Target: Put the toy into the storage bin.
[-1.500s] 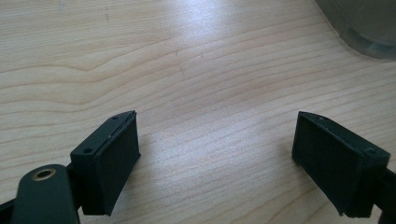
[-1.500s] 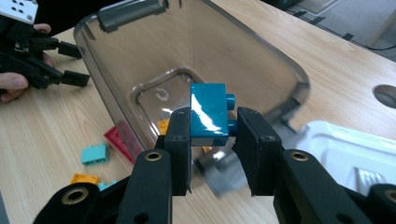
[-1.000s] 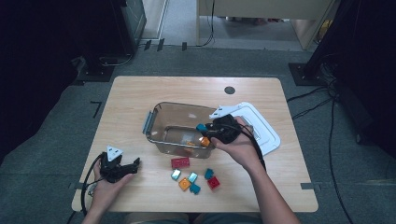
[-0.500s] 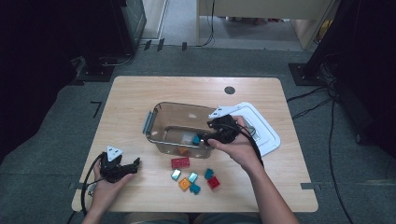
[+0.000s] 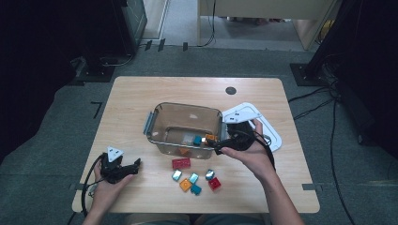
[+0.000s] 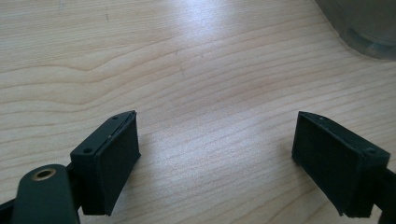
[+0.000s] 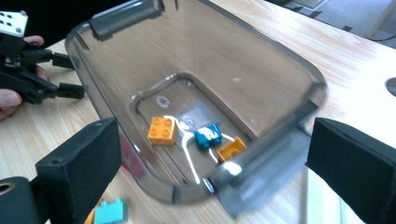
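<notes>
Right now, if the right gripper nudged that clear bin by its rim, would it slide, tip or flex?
The clear bin would probably slide: it sits flat on smooth wood and holds just three small bricks, so it looks light. Tipping seems unlikely, since it is wide and low. Its thin plastic wall may flex slightly under the right gripper.

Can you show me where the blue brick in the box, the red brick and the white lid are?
blue brick point(image 7: 208, 136): right gripper view, its top.
red brick point(image 5: 181, 163): high view, its middle.
white lid point(image 5: 273, 137): high view, its right edge.
</notes>
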`<action>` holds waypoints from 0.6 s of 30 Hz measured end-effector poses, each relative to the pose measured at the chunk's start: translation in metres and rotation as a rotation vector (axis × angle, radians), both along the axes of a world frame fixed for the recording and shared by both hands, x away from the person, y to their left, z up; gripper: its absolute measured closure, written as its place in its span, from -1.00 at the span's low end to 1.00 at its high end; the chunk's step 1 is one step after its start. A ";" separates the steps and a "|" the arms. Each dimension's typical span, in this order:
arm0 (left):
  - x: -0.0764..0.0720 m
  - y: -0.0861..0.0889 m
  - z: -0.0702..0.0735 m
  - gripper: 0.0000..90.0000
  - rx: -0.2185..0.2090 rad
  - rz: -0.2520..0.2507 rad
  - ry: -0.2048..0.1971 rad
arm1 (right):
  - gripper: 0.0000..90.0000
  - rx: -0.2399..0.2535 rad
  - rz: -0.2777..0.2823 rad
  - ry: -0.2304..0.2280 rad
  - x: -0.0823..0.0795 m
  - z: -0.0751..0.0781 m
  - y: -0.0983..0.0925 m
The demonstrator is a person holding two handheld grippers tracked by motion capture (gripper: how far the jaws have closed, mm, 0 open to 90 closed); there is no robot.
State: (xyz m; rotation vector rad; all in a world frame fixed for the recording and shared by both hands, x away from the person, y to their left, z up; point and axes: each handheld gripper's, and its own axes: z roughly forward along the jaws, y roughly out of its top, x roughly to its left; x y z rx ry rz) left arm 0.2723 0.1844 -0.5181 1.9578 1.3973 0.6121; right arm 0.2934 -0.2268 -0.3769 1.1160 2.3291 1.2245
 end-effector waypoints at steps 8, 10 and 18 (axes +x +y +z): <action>0.000 0.000 0.000 -0.67 -0.001 0.001 0.001 | -0.99 0.003 -0.052 0.011 -0.018 -0.009 -0.026; 0.000 0.000 0.000 -0.67 -0.001 0.001 0.000 | -0.99 0.003 -0.059 0.013 -0.023 -0.012 -0.032; 0.000 0.000 0.000 -0.67 -0.001 0.001 0.000 | -0.99 -0.006 -0.086 0.043 -0.040 -0.034 -0.046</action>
